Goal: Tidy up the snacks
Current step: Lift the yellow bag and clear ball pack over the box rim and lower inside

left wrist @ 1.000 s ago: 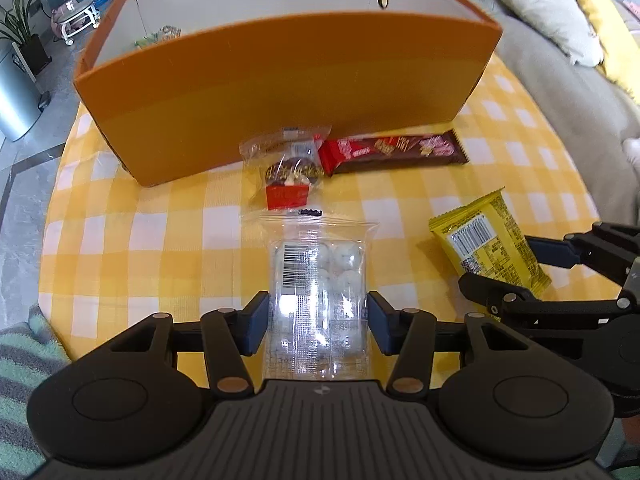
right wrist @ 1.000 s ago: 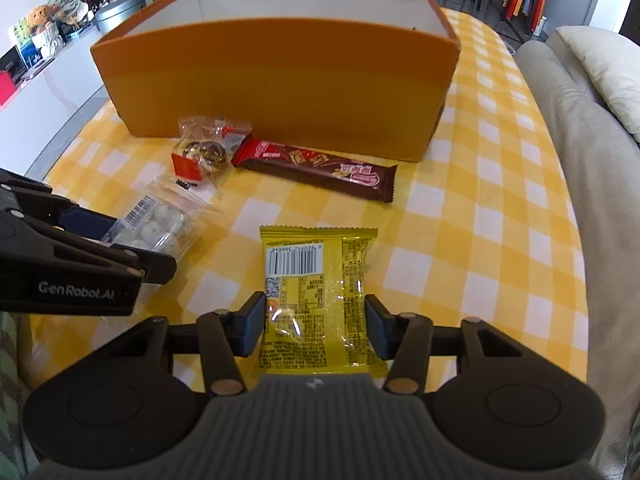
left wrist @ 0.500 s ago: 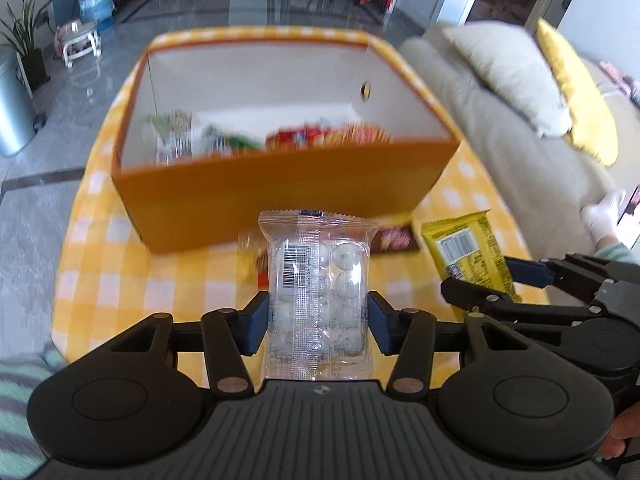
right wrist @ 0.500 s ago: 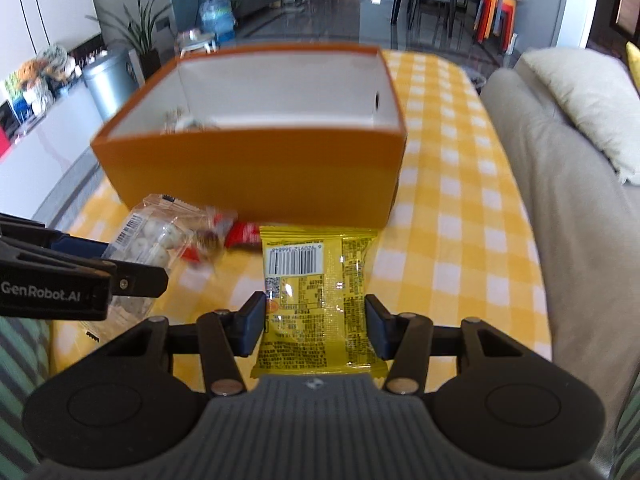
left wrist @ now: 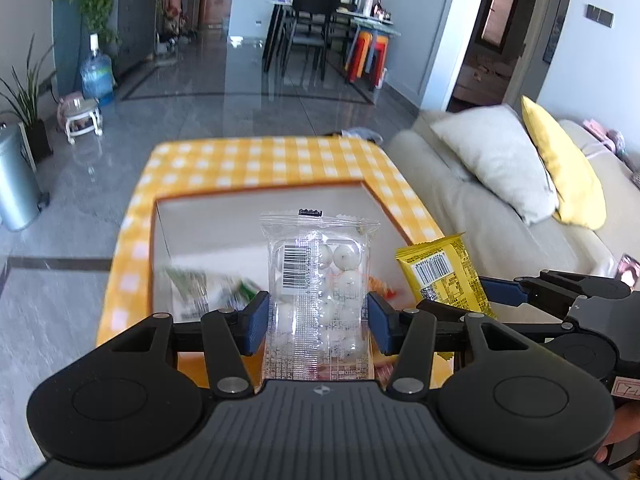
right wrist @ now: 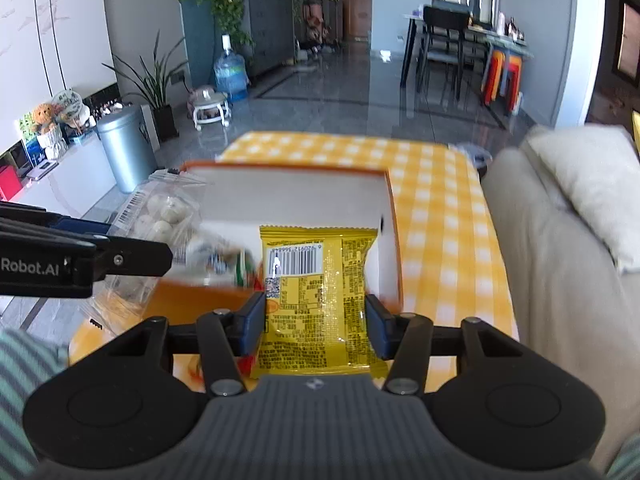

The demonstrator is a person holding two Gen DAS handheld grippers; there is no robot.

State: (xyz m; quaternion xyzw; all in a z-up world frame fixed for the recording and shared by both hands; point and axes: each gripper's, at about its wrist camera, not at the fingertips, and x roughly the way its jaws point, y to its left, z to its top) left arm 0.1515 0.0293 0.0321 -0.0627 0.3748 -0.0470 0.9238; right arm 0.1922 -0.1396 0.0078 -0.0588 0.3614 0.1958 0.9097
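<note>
Left wrist view: left gripper (left wrist: 318, 322) clamped on clear packet of white balls (left wrist: 318, 280), above orange box (left wrist: 384, 208) on yellow checked tablecloth (left wrist: 260, 160); grey tiled floor (left wrist: 192, 112), beige sofa (left wrist: 472, 216) beside.
Right wrist view: right gripper (right wrist: 316, 322) clamped on yellow snack packet (right wrist: 320, 296), over same box.

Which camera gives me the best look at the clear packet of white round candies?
The left wrist view: the clear packet of white round candies stands centred, barcode facing, clamped in the left gripper. The right wrist view catches it only at the left edge, partly hidden.
</note>
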